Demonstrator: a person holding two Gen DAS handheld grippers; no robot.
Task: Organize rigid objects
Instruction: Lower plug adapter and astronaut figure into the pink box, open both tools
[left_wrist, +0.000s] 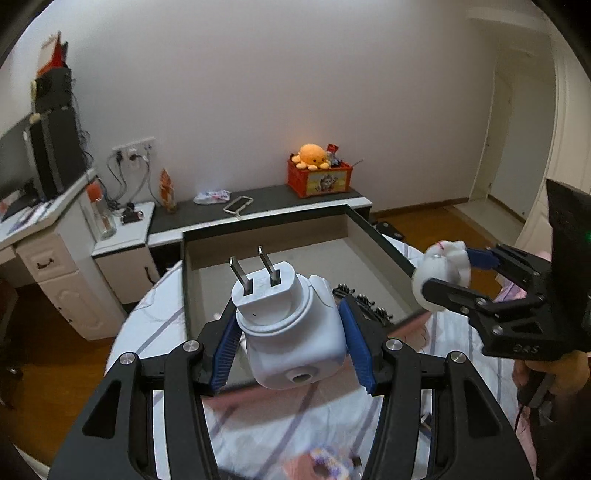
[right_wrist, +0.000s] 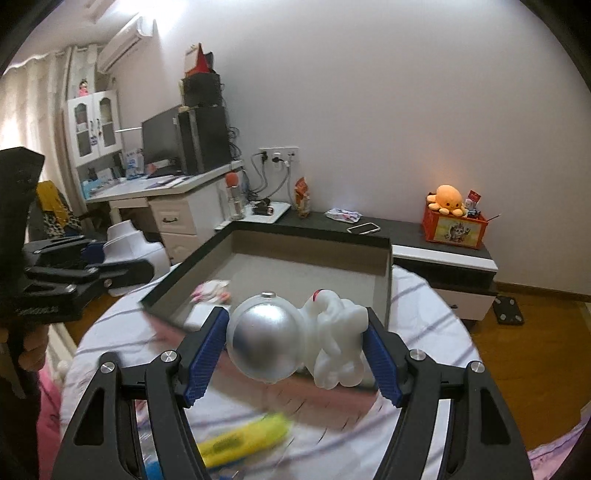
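My left gripper (left_wrist: 291, 338) is shut on a white plug adapter (left_wrist: 291, 332) with two metal prongs pointing up, held above the bed near the front edge of an open dark-rimmed drawer (left_wrist: 266, 221). My right gripper (right_wrist: 295, 339) is shut on a white astronaut figure (right_wrist: 295, 336) with a silver helmet, held over the drawer's near edge (right_wrist: 177, 280). The right gripper with the figure also shows at the right of the left wrist view (left_wrist: 443, 273). The left gripper with the adapter shows at the left of the right wrist view (right_wrist: 125, 254).
A black hair clip (left_wrist: 364, 301) and a small pink-white item (right_wrist: 210, 290) lie in the drawer. A yellow object (right_wrist: 243, 441) lies blurred on the striped bedding. Behind stand a low cabinet with a phone (right_wrist: 364, 228), an orange box with a plush octopus (right_wrist: 454, 218), and a desk (right_wrist: 162, 188).
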